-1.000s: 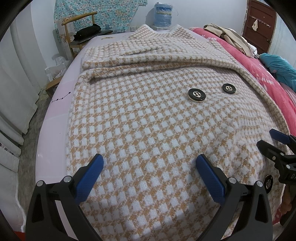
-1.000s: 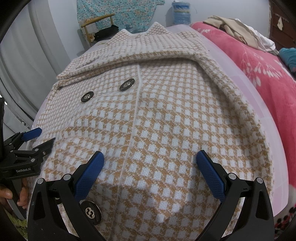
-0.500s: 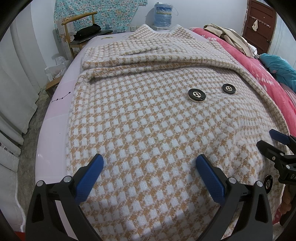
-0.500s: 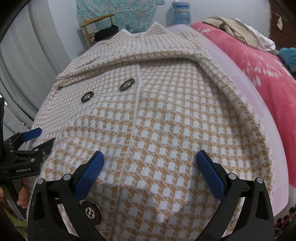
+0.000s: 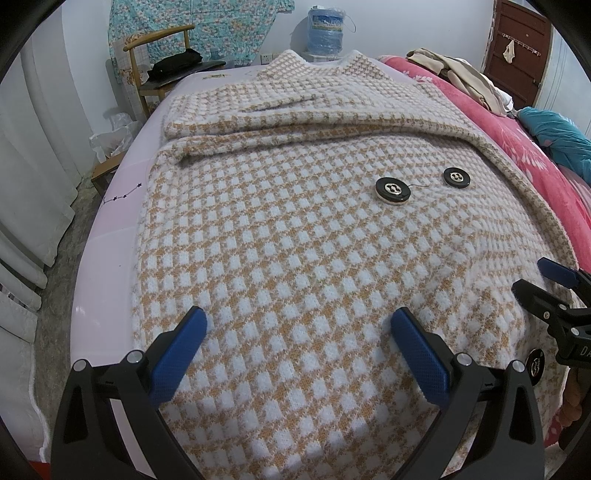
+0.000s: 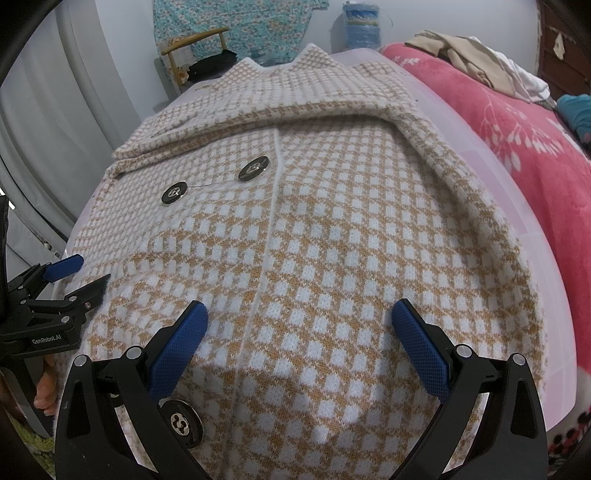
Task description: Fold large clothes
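A large tan-and-white houndstooth coat (image 5: 295,229) lies flat on a pale pink bed (image 5: 110,236), collar far, hem near, sleeves folded across the upper body. It carries big black buttons (image 5: 392,191). My left gripper (image 5: 299,325) is open over the hem's left part, empty. My right gripper (image 6: 299,317) is open over the hem's right part in the right wrist view, over the coat (image 6: 332,240), beside a black button (image 6: 181,423). Each gripper shows at the edge of the other's view: the right gripper (image 5: 543,280), the left gripper (image 6: 74,277).
A pink floral blanket (image 6: 517,147) with beige clothes (image 5: 454,74) lies to the right. A wooden chair (image 5: 155,66) with a dark item and a blue water jug (image 5: 327,29) stand beyond the bed. White curtains (image 5: 33,166) hang on the left.
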Tool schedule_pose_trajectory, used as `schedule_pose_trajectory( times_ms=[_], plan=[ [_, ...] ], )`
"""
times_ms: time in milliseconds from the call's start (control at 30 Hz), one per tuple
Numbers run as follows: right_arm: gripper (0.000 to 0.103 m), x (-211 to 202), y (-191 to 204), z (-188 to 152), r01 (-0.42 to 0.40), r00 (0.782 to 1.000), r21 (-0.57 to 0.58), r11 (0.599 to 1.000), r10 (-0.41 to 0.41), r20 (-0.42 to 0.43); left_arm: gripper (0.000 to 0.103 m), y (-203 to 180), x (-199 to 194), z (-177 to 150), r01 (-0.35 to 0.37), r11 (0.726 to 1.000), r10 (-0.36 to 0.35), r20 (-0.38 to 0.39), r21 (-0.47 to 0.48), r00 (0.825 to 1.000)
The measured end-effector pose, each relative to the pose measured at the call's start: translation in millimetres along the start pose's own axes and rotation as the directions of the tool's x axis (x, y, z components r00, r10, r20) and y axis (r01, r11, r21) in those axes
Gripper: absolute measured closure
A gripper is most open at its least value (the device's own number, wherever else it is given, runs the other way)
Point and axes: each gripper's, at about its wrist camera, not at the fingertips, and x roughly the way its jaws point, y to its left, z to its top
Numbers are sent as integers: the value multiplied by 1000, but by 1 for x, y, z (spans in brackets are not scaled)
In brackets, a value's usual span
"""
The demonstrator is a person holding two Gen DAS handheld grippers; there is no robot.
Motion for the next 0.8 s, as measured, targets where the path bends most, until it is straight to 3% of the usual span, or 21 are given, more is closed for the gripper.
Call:
schedule_pose_trajectory(
  times_ms=[367,533,667,800],
  plan=[
    [8,0,0,0,-1,1000,1,1000,1,-1,4,1,-7,0,24,1000,-24,4,-4,1000],
    [8,1,2,0,0,1000,1,1000,0,-4,4,12,-40,-9,41,999,-41,79,1,996],
    [8,1,4,0,2,1000,5,1000,-2,-3,4,22,-74,-31,8,999,-14,113,49,994],
    [8,1,5,0,2,1000,5,1000,-2,-4,5,36,-92,-68,-1,999,-2,66,41,998]
  ],
)
